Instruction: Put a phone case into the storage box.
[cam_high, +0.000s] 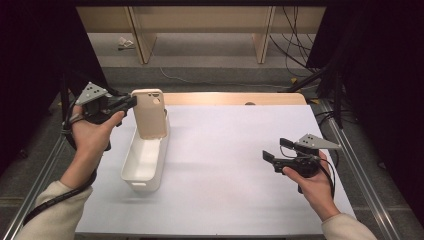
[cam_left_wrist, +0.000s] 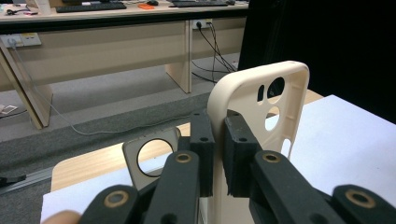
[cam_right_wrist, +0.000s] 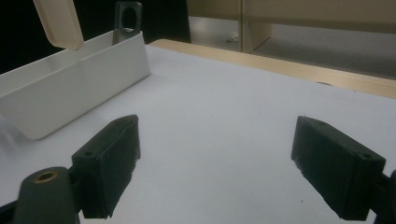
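left claw (cam_high: 131, 101): clamped on phone case (cam_high: 149, 114) edge, case upright over white bin (cam_high: 145, 160) at 10 o'clock | right claw (cam_high: 272, 151): jaws wide, apparently empty, 4 o'clock on bench (cam_high: 230, 150)

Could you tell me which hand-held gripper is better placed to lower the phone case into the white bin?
Left: the left hand-held gripper already clamps the phone case above the white bin.

The beige plastic phone case (cam_right_wrist: 58, 21) is cut off at twelve o'clock in the right gripper view; its lower end hides inside the white plastic bin (cam_high: 145, 160).
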